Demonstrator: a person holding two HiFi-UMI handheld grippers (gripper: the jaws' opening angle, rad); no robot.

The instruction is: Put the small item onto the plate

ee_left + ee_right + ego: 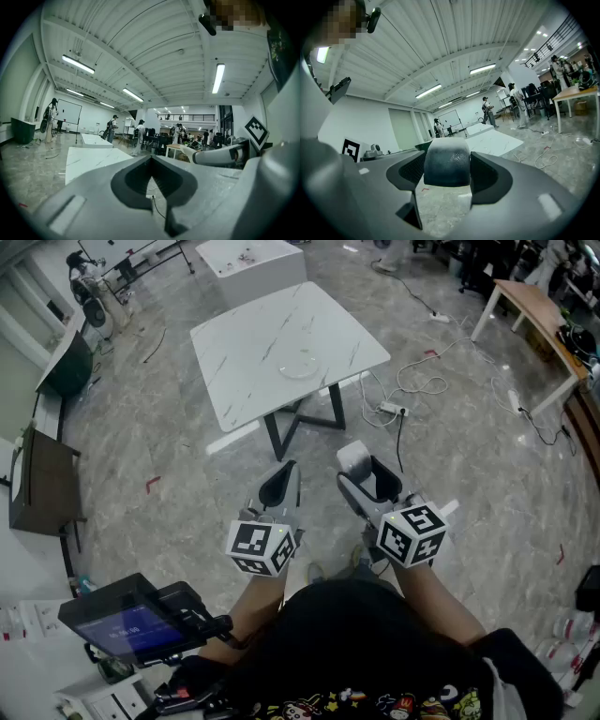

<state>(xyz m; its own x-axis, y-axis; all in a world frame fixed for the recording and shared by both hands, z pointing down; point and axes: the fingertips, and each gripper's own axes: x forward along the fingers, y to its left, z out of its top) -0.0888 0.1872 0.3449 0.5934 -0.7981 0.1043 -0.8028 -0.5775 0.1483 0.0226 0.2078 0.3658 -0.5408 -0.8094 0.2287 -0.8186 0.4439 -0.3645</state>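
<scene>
Pale small item (446,161) in right tongs (362,472), plate (302,365) on marble table (246,341).

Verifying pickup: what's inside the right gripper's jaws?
A small rounded grey item, held in the right gripper. Its sides are covered by the jaws, far end unseen.

Open floor (187,474) leads to the worktop's (253,343) near edge. Only a clear plate (300,366) stands on it, toward the right corner, with free surface all round. Cables (417,385) and a power strip (391,409) lie on the floor beside that corner.
</scene>
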